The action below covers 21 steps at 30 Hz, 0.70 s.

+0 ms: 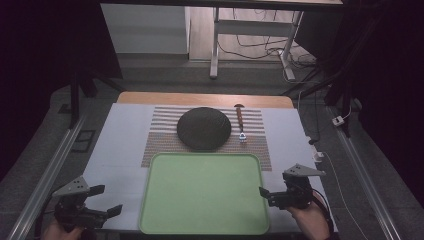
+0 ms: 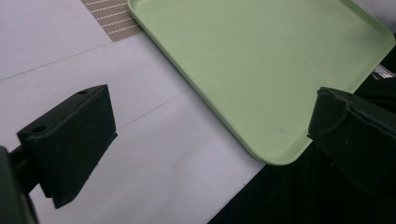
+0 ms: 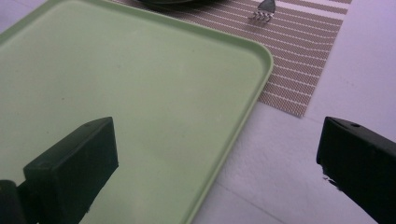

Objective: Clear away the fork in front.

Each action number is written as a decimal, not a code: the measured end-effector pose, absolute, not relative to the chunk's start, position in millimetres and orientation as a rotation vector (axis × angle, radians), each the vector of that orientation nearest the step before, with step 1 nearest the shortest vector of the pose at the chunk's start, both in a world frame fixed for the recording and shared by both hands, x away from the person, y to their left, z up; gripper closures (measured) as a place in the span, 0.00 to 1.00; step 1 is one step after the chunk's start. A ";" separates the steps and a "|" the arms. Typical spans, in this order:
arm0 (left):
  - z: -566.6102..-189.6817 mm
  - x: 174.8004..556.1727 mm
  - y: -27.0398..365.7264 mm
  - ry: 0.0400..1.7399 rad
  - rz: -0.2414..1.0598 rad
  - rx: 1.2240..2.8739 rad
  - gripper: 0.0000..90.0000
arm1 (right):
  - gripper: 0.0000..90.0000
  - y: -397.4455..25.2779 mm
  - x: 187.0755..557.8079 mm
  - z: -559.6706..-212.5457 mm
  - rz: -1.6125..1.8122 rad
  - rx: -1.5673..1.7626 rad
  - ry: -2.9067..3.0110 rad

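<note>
Two grippers are in my hands, the left gripper (image 1: 106, 200) at the near left corner of the green tray (image 1: 204, 227) and the right gripper (image 1: 264, 194) at its right edge, and both have the jaws spread wide with nothing between them. The tray lies flat on the white table cover (image 1: 120, 150), directly in front of me, with its far edge over a striped woven placemat (image 1: 255, 131). I judge it to be moulded plastic: light, stiff, smooth and a little slippery, with rounded corners and a low raised rim. This rim is the place to take hold, one jaw under the lip and one on top, on two opposite sides so it stays level. Behind the tray, on the mat, sits a dark round plate (image 1: 204, 128) with fine ridges; it looks heavier and breakable. Just beside it, on the right, lies a fork (image 1: 240, 123) with a brown handle and metal tines, thin and hard to pinch.
</note>
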<state>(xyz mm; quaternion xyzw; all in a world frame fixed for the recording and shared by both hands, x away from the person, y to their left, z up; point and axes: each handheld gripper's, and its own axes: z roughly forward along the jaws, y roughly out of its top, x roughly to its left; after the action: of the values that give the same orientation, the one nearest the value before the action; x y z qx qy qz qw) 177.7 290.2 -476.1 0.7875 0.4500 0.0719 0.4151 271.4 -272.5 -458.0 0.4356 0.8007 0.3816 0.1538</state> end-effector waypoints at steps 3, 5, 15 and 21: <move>-476.1 177.6 290.2 1.130 0.182 1.978 0.01 | 0.00 -268.0 278.1 -459.5 1.070 1.231 2.313; -476.1 177.6 290.2 1.130 0.182 1.978 0.01 | 0.00 -266.8 280.5 -460.2 1.063 1.228 2.322; -476.2 177.9 290.0 1.129 0.179 1.981 0.01 | 0.00 -251.9 310.0 -468.1 1.085 1.246 2.318; -476.3 178.1 289.9 1.130 0.180 1.985 0.01 | 0.00 -245.2 327.9 -473.0 1.042 1.214 2.310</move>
<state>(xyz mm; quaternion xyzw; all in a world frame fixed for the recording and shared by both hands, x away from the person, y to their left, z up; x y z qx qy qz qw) 178.1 289.9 -476.3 0.7894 0.4491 0.0714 0.4125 327.9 -245.2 -473.0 0.4261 0.8107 0.3658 0.1652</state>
